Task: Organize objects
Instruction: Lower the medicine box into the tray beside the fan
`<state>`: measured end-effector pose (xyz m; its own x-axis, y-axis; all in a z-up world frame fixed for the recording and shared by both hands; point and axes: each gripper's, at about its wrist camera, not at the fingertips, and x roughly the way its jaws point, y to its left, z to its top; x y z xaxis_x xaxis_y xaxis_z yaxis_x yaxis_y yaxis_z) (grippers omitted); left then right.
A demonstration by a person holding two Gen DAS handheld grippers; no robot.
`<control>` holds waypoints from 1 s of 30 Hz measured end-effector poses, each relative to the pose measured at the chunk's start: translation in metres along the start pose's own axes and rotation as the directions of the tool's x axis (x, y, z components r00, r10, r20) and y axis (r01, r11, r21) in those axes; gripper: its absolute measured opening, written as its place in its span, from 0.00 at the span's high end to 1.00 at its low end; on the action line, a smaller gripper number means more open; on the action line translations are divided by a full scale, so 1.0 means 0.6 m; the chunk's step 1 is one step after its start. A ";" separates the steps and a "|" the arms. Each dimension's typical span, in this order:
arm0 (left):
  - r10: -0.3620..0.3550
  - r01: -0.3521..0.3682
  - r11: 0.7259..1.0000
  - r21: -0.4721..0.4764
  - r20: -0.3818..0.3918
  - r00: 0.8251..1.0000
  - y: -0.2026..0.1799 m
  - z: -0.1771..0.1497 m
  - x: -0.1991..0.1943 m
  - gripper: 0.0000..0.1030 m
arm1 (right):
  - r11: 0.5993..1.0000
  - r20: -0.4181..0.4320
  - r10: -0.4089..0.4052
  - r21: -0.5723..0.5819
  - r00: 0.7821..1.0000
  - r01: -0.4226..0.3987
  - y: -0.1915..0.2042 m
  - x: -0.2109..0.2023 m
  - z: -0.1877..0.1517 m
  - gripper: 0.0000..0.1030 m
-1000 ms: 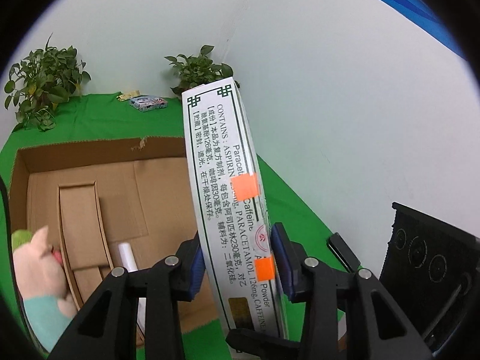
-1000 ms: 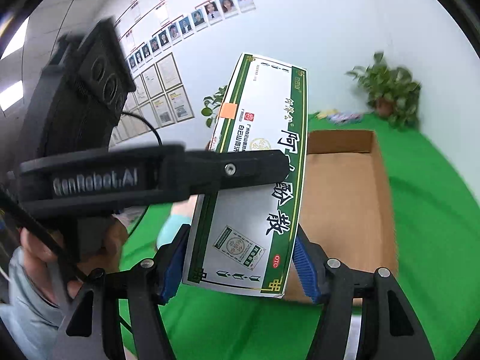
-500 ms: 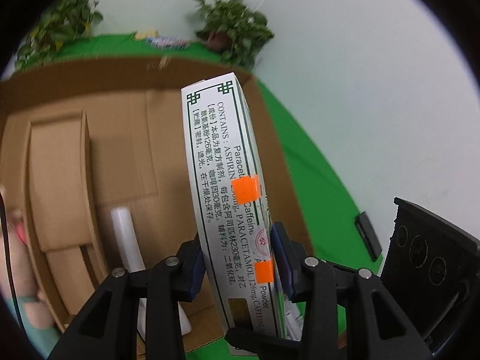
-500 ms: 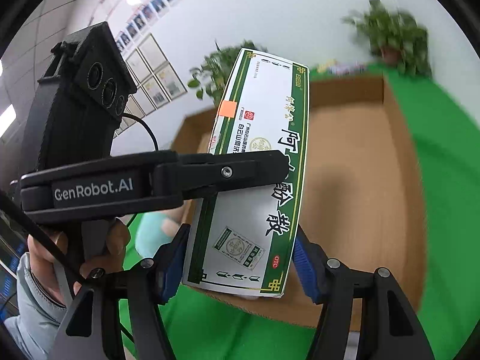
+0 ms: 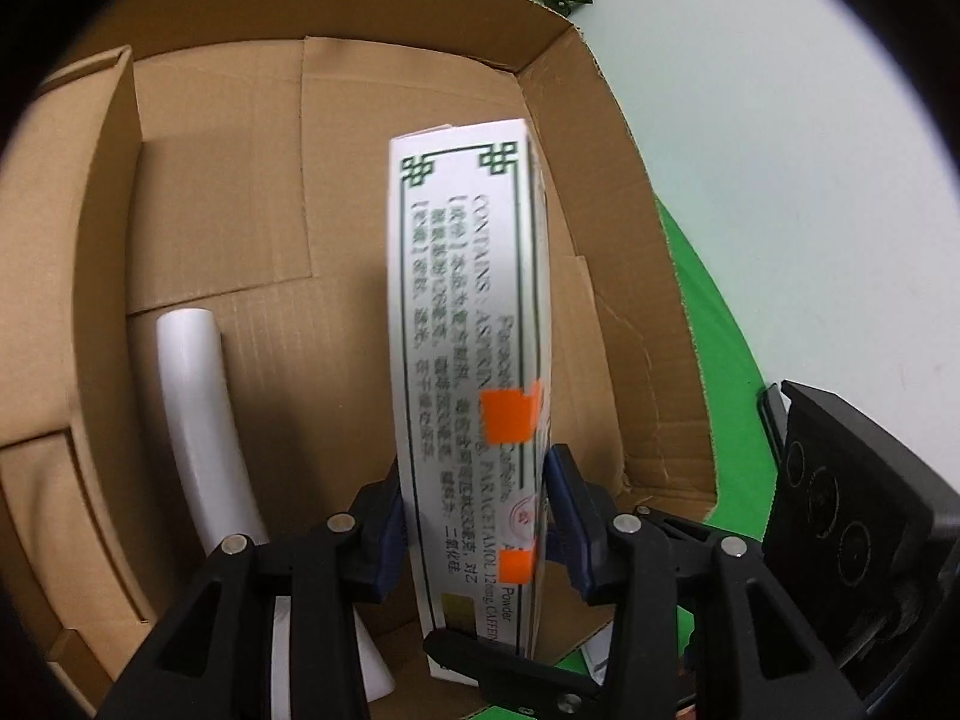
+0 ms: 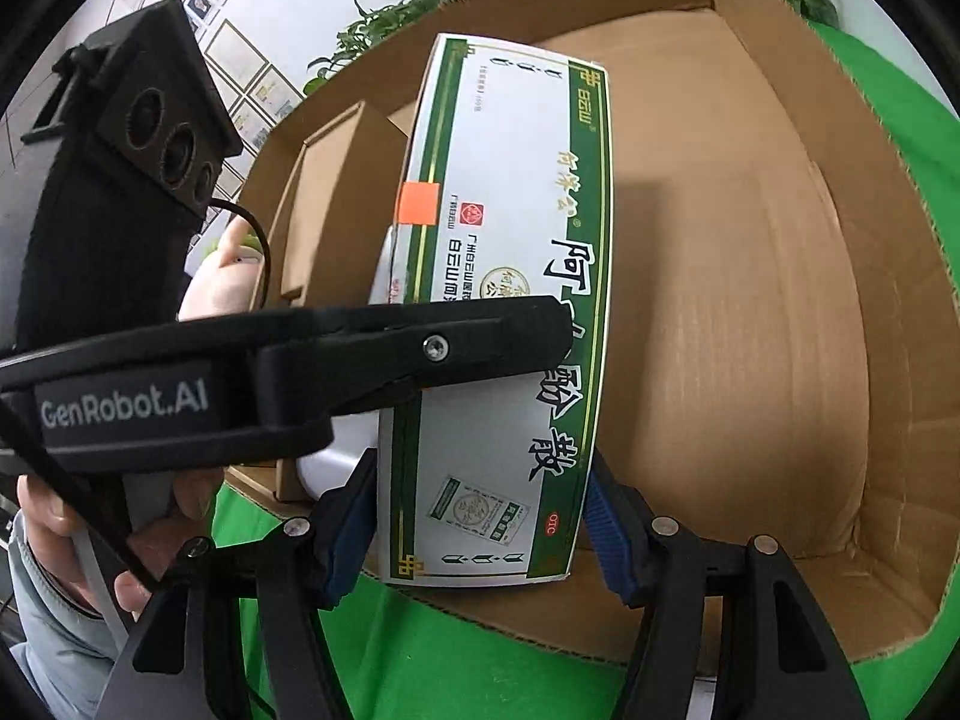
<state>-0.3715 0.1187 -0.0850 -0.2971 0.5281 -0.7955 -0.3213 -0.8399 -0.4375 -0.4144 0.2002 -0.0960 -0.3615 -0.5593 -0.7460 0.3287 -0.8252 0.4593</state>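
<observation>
A white and green medicine box (image 5: 468, 300) (image 6: 510, 300) with orange stickers is gripped by both grippers over the open cardboard box (image 5: 630, 240) (image 6: 780, 300). My left gripper (image 5: 474, 498) clamps its narrow sides; the jaws are opening, though the pads still touch the carton. My right gripper (image 6: 480, 516) is shut across its wide printed face near the lower end. One left finger (image 6: 420, 348) crosses that face in the right wrist view. The carton's far end points down into the cardboard box, close to its right wall.
A white tube (image 5: 198, 408) lies on the cardboard box floor left of the carton, beside a cardboard divider (image 5: 108, 210). A plush toy (image 6: 222, 282) sits outside the left wall. Green cloth (image 5: 714, 330) covers the table. A person's hand (image 6: 54, 510) holds the left gripper.
Both grippers have come down and tipped forward with the medicine box, from above the cardboard box's near edge to inside it. The box floor now fills both views.
</observation>
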 end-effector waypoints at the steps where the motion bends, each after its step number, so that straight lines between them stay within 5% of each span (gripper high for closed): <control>1: 0.019 -0.019 1.000 -0.001 -0.006 1.000 0.000 0.001 -0.002 0.57 | 1.000 -0.002 -0.004 -0.010 1.000 0.004 0.002 0.003 0.002 0.42; 8: 0.124 -0.123 0.992 -0.015 0.047 0.991 -0.001 -0.010 -0.054 0.57 | 0.998 -0.041 -0.050 -0.038 0.998 0.049 0.013 0.025 0.014 0.42; 18: 0.172 -0.172 0.985 -0.019 0.147 0.974 0.027 -0.036 -0.137 0.57 | 0.992 -0.115 -0.116 -0.063 0.987 0.109 0.034 0.060 0.042 0.39; 24: 0.192 -0.186 0.981 -0.050 0.184 0.964 0.045 -0.058 -0.159 0.57 | 0.986 -0.073 -0.154 -0.068 0.985 0.150 0.043 0.041 0.063 0.32; 30: 0.193 -0.181 0.981 -0.075 0.213 0.958 0.062 -0.079 -0.175 0.57 | 0.983 -0.040 -0.174 -0.058 0.984 0.172 0.044 0.031 0.097 0.38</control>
<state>-0.3096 0.0260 -0.0377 -0.5380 0.3702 -0.7573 -0.1937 -0.9287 -0.3163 -0.4630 0.1631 -0.0697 -0.3776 -0.4033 -0.8335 0.3116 -0.9030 0.2958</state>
